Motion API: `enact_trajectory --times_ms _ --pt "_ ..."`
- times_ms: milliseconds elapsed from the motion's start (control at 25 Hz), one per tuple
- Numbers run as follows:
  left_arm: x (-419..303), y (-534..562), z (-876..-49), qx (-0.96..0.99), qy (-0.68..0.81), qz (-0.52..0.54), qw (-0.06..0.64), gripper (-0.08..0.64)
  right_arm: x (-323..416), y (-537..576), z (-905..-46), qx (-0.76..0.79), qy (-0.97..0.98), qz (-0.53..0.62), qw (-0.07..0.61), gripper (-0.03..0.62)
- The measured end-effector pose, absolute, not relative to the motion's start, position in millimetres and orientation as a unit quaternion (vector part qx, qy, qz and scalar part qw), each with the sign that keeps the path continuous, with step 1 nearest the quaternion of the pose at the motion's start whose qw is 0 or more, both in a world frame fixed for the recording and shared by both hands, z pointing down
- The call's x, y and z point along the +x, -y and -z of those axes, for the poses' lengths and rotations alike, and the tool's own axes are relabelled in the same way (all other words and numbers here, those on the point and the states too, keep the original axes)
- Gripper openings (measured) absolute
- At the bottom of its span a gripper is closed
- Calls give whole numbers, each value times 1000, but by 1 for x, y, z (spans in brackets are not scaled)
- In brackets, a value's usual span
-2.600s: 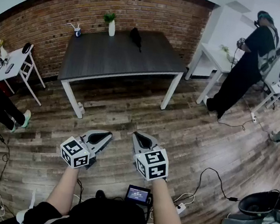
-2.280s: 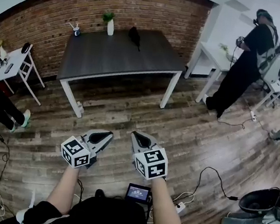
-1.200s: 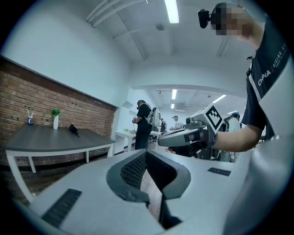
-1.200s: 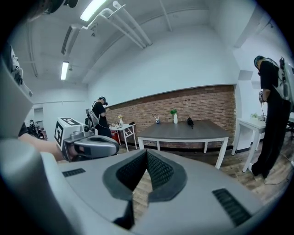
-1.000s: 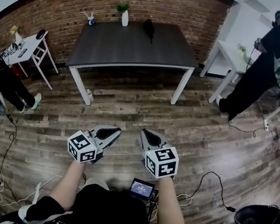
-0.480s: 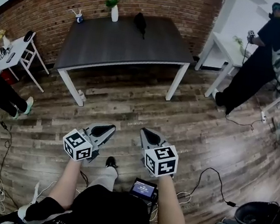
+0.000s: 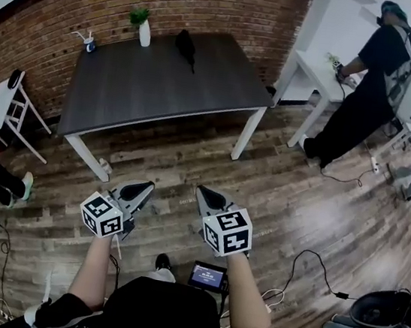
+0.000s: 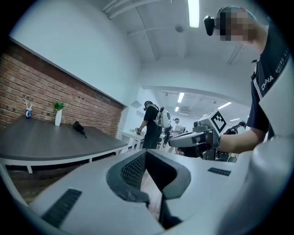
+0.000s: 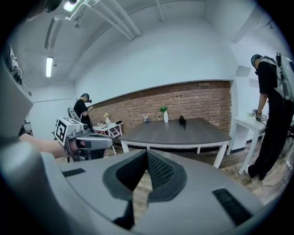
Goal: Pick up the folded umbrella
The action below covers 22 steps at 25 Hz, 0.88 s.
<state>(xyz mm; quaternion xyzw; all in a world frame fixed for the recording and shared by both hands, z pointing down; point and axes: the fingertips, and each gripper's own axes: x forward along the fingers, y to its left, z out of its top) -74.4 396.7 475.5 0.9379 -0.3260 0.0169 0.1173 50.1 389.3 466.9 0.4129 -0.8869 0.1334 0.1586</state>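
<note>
Beyond wooden flooring (image 7: 191, 157), we are facing the dark table (image 7: 148, 87) bearing the folded umbrella (image 7: 184, 43), holding left gripper (image 7: 144, 186) and right gripper (image 7: 203, 192) clenched, empty.

black folded umbrella (image 7: 184, 44), dark grey table (image 7: 155, 88), red brick wall (image 7: 212, 9), white vase (image 7: 145, 35), brown plank floor (image 7: 298, 203)

Table (image 7: 163, 85) is showing a matt, dark woodgrain top. Behind the table, the brick wall (image 7: 213, 5) is looking rough; under it, the plank floor (image 7: 298, 203) is shining a bit. The folded umbrella (image 7: 185, 43) on it is looking matt black.
</note>
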Motion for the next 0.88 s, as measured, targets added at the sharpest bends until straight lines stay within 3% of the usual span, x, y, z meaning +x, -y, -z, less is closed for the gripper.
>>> enact_trajectory --times_ms 880 --pt "-83 -215 -500 936 321 -24 141 3 37 -199 -489 406 887 -164 144 6"
